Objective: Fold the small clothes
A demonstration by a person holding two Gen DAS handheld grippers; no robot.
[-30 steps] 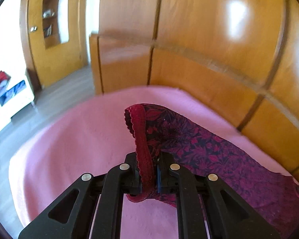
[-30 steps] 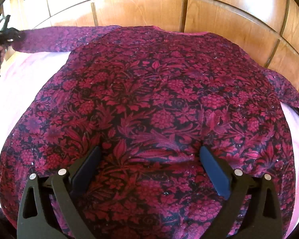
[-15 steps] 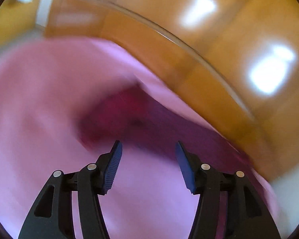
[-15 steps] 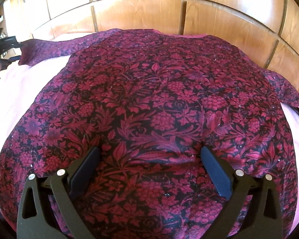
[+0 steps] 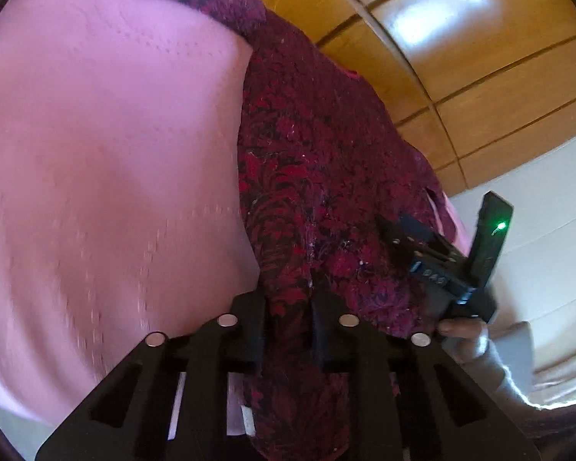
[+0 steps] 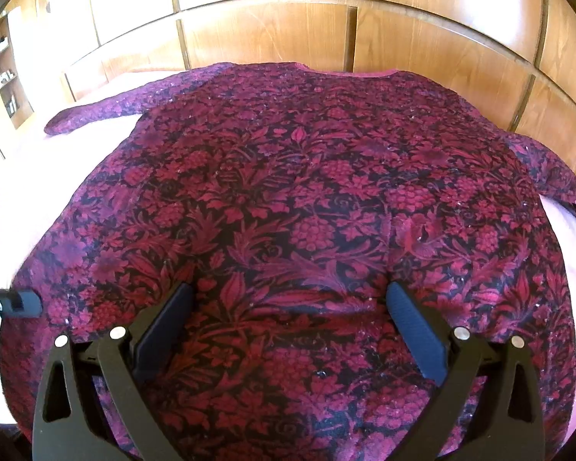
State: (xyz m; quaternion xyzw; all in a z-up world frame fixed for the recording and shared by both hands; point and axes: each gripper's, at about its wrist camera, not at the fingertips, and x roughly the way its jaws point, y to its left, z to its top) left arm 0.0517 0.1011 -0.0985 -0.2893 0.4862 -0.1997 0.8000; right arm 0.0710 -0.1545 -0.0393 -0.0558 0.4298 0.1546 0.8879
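A dark red floral long-sleeved top (image 6: 307, 199) lies spread flat on a pink blanket (image 5: 107, 161). Its left sleeve (image 6: 107, 109) lies stretched out to the far left. My left gripper (image 5: 288, 307) is shut on the top's left side edge (image 5: 292, 292) near the hem; its tip shows at the left edge of the right wrist view (image 6: 15, 301). My right gripper (image 6: 288, 299) is open and empty, hovering low over the lower middle of the top; it also shows in the left wrist view (image 5: 437, 257).
A wooden panelled headboard (image 6: 272, 27) runs along the far side of the bed. A wooden cabinet with shelves (image 6: 4, 73) stands at the far left. The person's hand (image 5: 464, 334) holds the right gripper.
My left gripper let go of the sleeve cuff, swung down along the top's left side and shut on the side edge near the hem. The sleeve now lies flat. My right gripper has stayed put.
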